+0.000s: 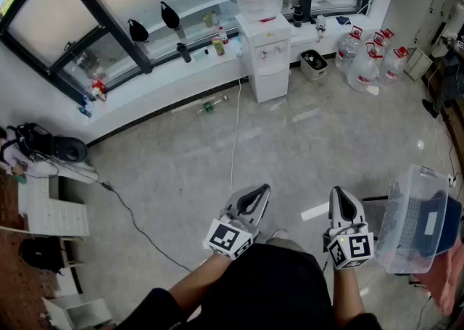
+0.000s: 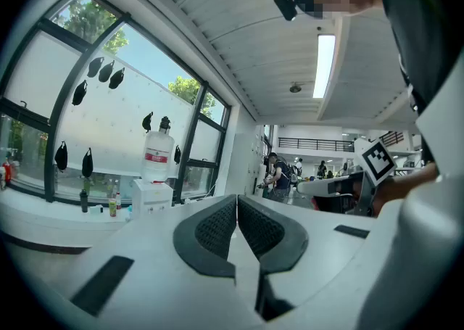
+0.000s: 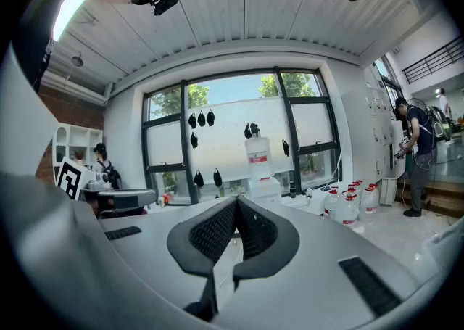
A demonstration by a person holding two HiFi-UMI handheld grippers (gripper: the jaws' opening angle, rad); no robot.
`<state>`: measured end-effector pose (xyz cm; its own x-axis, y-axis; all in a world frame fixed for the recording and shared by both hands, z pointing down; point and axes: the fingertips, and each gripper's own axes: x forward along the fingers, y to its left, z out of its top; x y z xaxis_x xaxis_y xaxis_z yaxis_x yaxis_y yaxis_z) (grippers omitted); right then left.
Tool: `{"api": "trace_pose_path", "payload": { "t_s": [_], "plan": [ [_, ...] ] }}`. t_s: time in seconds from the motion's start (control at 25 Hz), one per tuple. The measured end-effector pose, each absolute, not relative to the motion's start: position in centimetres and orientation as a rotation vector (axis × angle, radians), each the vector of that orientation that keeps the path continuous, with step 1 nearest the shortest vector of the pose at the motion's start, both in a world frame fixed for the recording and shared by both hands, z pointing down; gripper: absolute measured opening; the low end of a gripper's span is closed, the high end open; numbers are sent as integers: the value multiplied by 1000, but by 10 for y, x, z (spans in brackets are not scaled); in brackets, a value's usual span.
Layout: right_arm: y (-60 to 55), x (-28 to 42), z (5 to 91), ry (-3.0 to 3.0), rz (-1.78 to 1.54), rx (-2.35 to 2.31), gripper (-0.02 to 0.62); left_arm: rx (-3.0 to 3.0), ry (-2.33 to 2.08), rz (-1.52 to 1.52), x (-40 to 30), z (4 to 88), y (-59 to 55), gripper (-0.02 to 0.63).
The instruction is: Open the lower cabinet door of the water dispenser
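Cluster of red-capped water jugs (image 1: 365, 69); clear plastic box (image 1: 413, 221), well apart.

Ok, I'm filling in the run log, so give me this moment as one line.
stage: approach, water dispenser across the floor | lower cabinet door: closed | left tongs: shut, empty | right tongs: shut, empty

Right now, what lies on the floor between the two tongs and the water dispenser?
Head view: bare grey floor before the water dispenser, save a thin white cable lying along it.
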<state>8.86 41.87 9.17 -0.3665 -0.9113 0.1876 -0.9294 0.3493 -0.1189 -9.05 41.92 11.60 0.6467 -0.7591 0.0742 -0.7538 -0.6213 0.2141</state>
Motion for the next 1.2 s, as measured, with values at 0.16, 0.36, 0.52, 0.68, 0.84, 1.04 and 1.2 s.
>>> {"api": "trace_pose_path", "payload": {
  "t_s": [0.16,0.36,0.52,0.68,0.84,1.04,1.2],
  "plan": [
    [429,85,87,-2467,272,1764,-5,2677,-1185,-77,-95,109,419,8],
    [431,78,88,-2433,250,1774,-5,2638,-1275,-55,-112,111,418,8],
    [425,88,92,-2434,293,1837,-3,2574,-1362,-78,-123,110,409,8],
    [417,93,96,-2440,305,1845,-3,2577,-1390,-71,-121,111,406,8],
    [409,89,95,-2459,232,1806,-3,2588,-1422,-80,-122,114,402,8],
    [399,96,105,-2479,299,1815,-3,2548,-1465,-111,-127,118,393,8],
    [395,93,107,-2486,306,1802,-3,2560,-1450,-88,-125,119,392,9]
  ]
}}
